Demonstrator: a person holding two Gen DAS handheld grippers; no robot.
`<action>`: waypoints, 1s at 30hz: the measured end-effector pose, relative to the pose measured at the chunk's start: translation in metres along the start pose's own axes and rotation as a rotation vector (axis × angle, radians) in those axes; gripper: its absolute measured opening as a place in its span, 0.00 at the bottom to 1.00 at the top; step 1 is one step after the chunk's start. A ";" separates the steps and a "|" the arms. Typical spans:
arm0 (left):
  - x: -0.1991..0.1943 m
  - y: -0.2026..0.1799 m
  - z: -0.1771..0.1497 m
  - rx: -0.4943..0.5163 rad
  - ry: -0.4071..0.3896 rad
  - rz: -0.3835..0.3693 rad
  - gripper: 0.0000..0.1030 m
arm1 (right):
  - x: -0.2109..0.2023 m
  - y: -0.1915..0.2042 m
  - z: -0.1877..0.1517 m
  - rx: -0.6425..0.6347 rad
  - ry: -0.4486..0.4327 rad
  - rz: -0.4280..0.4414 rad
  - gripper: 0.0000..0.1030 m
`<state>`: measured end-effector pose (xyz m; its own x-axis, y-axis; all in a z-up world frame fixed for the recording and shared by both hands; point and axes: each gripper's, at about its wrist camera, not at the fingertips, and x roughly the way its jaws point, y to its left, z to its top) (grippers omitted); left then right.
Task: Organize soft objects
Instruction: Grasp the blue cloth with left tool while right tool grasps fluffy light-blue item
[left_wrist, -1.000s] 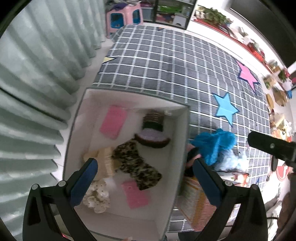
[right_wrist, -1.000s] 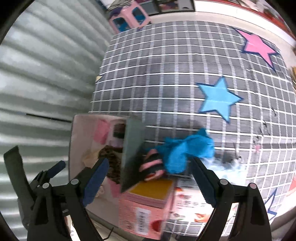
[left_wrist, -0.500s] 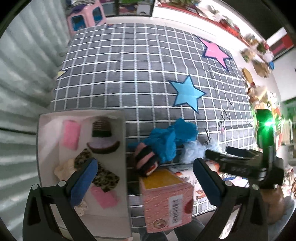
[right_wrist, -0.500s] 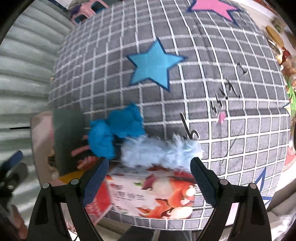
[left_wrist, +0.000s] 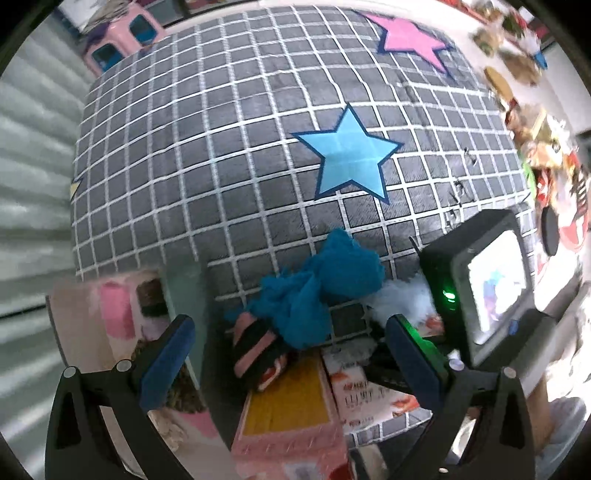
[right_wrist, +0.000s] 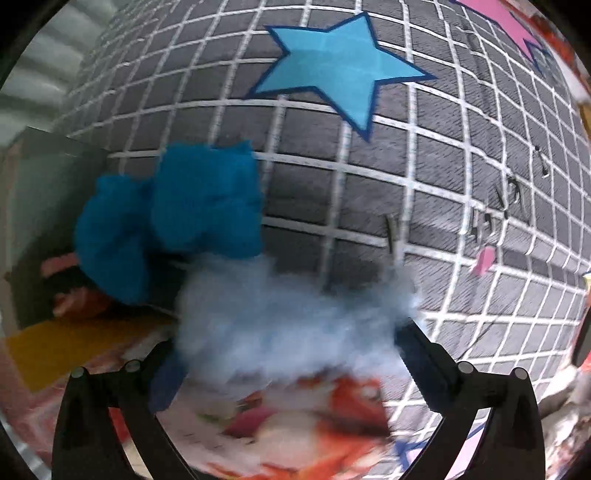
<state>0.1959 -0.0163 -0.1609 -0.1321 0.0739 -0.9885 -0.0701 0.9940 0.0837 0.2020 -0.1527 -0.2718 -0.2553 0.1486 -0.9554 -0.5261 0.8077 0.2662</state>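
Observation:
On the grey checked mat (left_wrist: 229, 155) lies a heap of soft things: a crumpled blue cloth (left_wrist: 317, 288), a pink-and-black striped sock (left_wrist: 258, 354) and a fluffy light-blue piece (left_wrist: 399, 299). My left gripper (left_wrist: 291, 354) hangs open above the sock and the cloth, pointing down. In the right wrist view my right gripper (right_wrist: 291, 365) is low over the fluffy light-blue piece (right_wrist: 288, 321). Its jaws are opening, with the fluff between them hiding the fingertips. The blue cloth (right_wrist: 177, 218) lies just behind. The right gripper's body (left_wrist: 487, 288) shows at the right of the left wrist view.
A white storage box (left_wrist: 177, 291) stands left of the heap, with pink pads and other soft items inside. A pink box with a yellow top (left_wrist: 288, 406) and a white-and-orange carton (left_wrist: 369, 391) lie near the heap. A blue star (left_wrist: 347, 162) marks the mat beyond.
My left gripper swung right, from above the white box to above the sock and blue cloth. My right gripper sank close onto the fluffy light-blue piece and its jaws widened.

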 end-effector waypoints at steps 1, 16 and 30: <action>0.007 -0.005 0.005 0.019 0.015 0.010 1.00 | 0.002 -0.004 -0.001 0.003 -0.003 -0.014 1.00; 0.107 -0.081 0.038 0.339 0.198 0.175 0.99 | 0.019 -0.150 -0.023 0.251 -0.020 -0.045 1.00; 0.128 -0.081 0.033 0.351 0.287 0.078 0.35 | 0.007 -0.156 -0.033 0.239 -0.073 -0.033 0.88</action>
<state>0.2176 -0.0848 -0.2979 -0.3956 0.1736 -0.9019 0.2837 0.9570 0.0598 0.2560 -0.2967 -0.3155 -0.1775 0.1532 -0.9721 -0.3245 0.9234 0.2048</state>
